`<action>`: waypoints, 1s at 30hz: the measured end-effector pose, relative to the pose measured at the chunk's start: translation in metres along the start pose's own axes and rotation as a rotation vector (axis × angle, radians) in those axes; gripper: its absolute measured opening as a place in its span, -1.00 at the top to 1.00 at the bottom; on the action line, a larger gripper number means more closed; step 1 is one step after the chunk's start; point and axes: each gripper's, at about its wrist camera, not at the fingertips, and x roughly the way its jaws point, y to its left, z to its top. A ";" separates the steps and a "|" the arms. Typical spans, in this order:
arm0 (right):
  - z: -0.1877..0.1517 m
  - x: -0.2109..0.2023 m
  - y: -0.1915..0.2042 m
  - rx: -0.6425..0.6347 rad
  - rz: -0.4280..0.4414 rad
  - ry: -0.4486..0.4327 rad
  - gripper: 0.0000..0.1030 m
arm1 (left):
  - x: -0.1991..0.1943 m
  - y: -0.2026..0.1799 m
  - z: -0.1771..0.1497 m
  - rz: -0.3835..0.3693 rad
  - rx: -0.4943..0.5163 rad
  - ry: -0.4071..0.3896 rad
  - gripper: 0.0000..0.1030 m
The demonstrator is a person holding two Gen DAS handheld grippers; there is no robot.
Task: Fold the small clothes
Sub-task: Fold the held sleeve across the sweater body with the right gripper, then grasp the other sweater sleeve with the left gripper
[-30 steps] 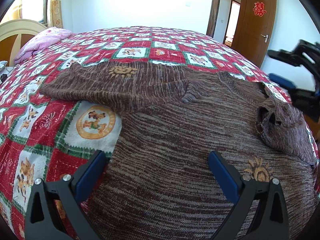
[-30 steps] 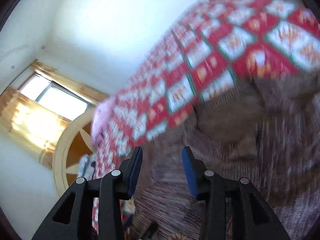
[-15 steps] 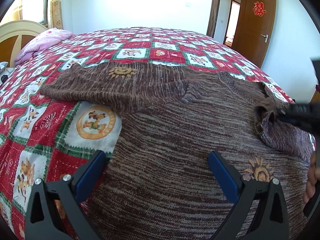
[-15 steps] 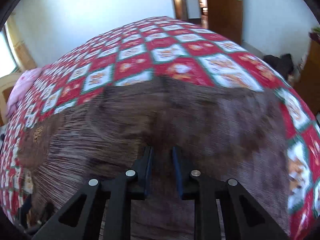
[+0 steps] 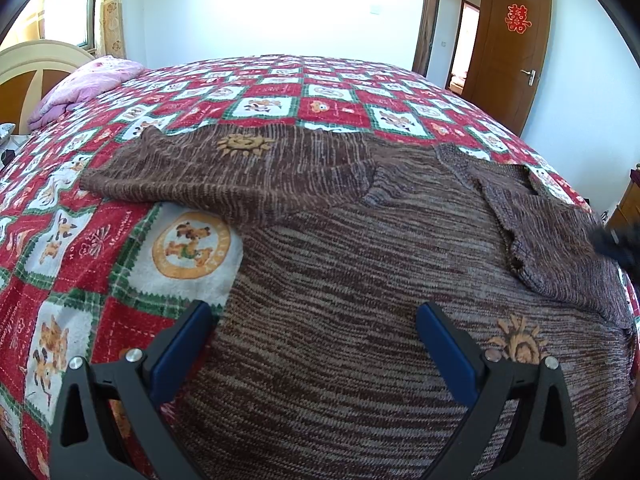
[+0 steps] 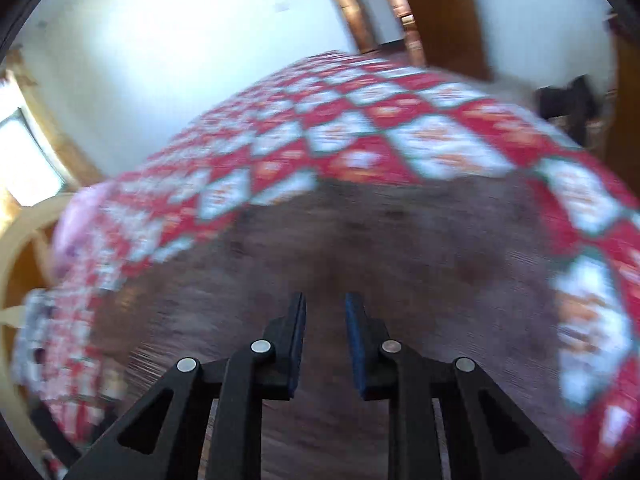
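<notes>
Brown marled knitted sweater [image 5: 360, 272]: lies spread flat on the bed, body toward the near edge, one sleeve [image 5: 224, 176] stretched out to the left across the bedcover. An orange sun-shaped motif [image 5: 244, 145] sits on that sleeve; a second orange motif [image 5: 518, 342] shows on the body at lower right. At the right side a part of the knit [image 5: 552, 236] is folded over onto the body.

Bedcover, red, white and green checked with cartoon animal squares [image 5: 80, 240]: covers the whole bed under the sweater.

Pink quilted pillow [image 5: 88, 84]: at the far left end of the bed, against a cream and wood headboard [image 5: 28, 64].

Brown wooden door with a red paper emblem [image 5: 516, 52]: stands open at the far right wall.

Left tool [image 5: 312, 344]: black frame, blue pads, fingers wide apart, nothing between them; it hangs over the near part of the sweater, the left finger [image 5: 180, 348] above the sweater's edge beside the bedcover.

Right tool [image 6: 325, 340]: black frame, blue pads, jaws nearly together after having just been closing, a narrow gap showing between them. It points down over the sweater [image 6: 360, 264]. The right wrist view is blurred; no fabric is seen caught between the pads.
</notes>
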 end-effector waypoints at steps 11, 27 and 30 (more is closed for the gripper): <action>-0.045 -0.027 -0.071 0.220 -0.123 -0.020 0.64 | 0.002 -0.001 0.001 0.009 0.008 0.014 -1.00; -0.025 -0.037 -0.084 0.296 -0.091 -0.024 0.66 | 0.003 0.000 0.003 0.014 0.018 0.044 -1.00; -0.035 -0.027 -0.070 0.194 -0.126 -0.039 0.59 | -0.002 0.010 0.012 -0.035 0.033 0.094 -1.00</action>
